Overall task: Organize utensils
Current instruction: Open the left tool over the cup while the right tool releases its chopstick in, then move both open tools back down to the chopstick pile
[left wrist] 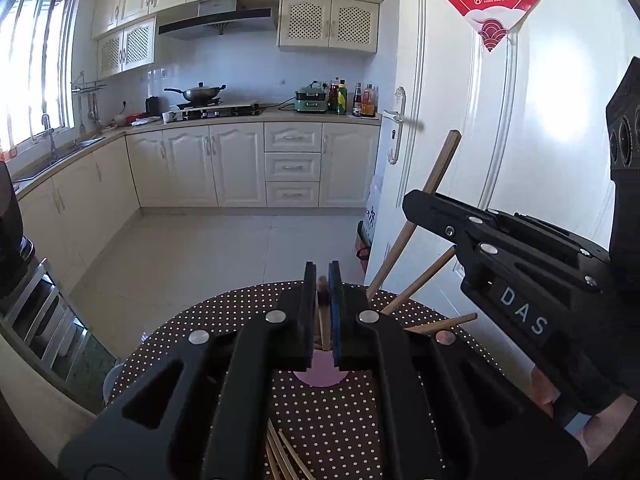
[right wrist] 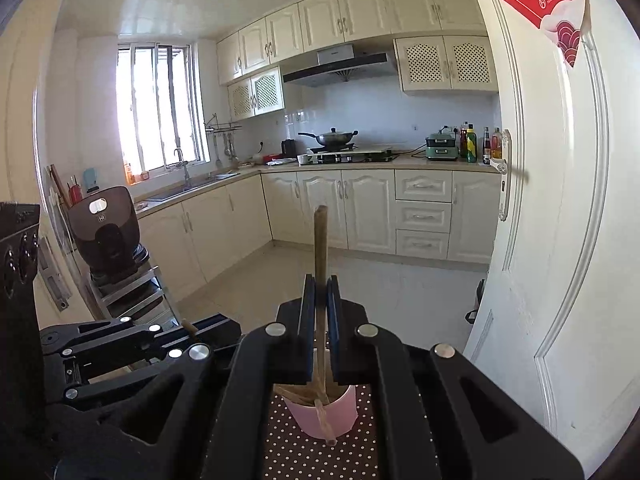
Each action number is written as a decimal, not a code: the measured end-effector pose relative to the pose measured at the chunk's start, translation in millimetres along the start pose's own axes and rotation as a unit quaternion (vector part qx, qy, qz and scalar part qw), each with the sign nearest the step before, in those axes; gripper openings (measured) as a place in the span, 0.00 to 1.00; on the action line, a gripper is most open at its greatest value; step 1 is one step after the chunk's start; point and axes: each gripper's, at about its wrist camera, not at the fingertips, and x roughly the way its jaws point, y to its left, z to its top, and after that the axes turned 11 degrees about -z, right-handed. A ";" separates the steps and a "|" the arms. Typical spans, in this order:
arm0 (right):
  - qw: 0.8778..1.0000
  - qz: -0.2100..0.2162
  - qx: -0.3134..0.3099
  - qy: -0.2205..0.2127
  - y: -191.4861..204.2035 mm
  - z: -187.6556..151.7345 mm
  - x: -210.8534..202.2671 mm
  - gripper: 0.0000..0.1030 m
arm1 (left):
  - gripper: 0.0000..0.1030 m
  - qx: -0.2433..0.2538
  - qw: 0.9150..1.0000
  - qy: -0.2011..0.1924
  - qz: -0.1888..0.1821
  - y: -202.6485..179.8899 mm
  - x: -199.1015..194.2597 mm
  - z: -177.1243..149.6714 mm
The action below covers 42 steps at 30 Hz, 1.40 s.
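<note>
Over the polka-dot tabletop (right wrist: 320, 456), 1 chopstick (right wrist: 320, 240) is pinched by the right gripper (right wrist: 321, 280) above the pink cup (right wrist: 340, 412), another chopstick (left wrist: 323, 312) by the left gripper (left wrist: 322, 272), with cream cabinets (right wrist: 360, 208) and a white door (right wrist: 560, 240) seen beyond.

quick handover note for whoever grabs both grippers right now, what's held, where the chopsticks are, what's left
Left gripper: shut on a chopstick.
Right gripper: shut on another chopstick, which stands upright with its lower end over the pink cup.
Pink cup: on the polka-dot tablecloth, already holding several chopsticks.
Loose chopsticks still lie on the cloth near the left gripper.
Left to do: drop both held sticks into the cup, then collect the loose ones.
</note>
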 end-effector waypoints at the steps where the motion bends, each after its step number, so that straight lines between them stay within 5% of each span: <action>1: 1.000 -0.001 -0.001 0.003 0.1 -0.5 0.1 0.04 | 0.07 -0.002 1.000 -0.001 0.001 0.2 0.2 0.9; 13: 1.000 0.003 -0.007 0.023 7.5 -0.9 -7.1 0.06 | 0.07 -0.005 1.000 0.001 0.002 -2.5 -18.3 -2.3; 15: 1.000 0.003 -0.007 0.023 7.6 0.4 -12.7 0.08 | 0.13 -0.003 1.000 0.000 0.002 -4.9 -23.5 -2.6; 17: 1.000 0.001 -0.006 0.020 6.6 1.4 -18.4 0.13 | 0.41 -0.001 1.000 -0.008 0.009 -6.9 -31.5 -3.0; 19: 1.000 -0.003 -0.003 0.017 5.5 2.9 -24.4 0.18 | 0.51 0.000 1.000 -0.023 0.020 -7.2 -41.8 -3.8; 28: 1.000 -0.002 -0.012 0.008 12.4 6.8 -63.2 0.28 | 0.63 0.001 0.999 -0.031 0.021 -12.5 -83.3 -7.6; 36: 0.999 0.007 -0.043 0.030 33.2 -5.9 -81.8 0.30 | 0.70 0.002 1.000 0.000 0.028 -8.2 -111.4 -32.1; 42: 0.993 0.018 -0.086 0.077 54.8 -40.3 -76.8 0.30 | 0.71 -0.003 0.997 0.072 0.033 8.0 -110.3 -67.6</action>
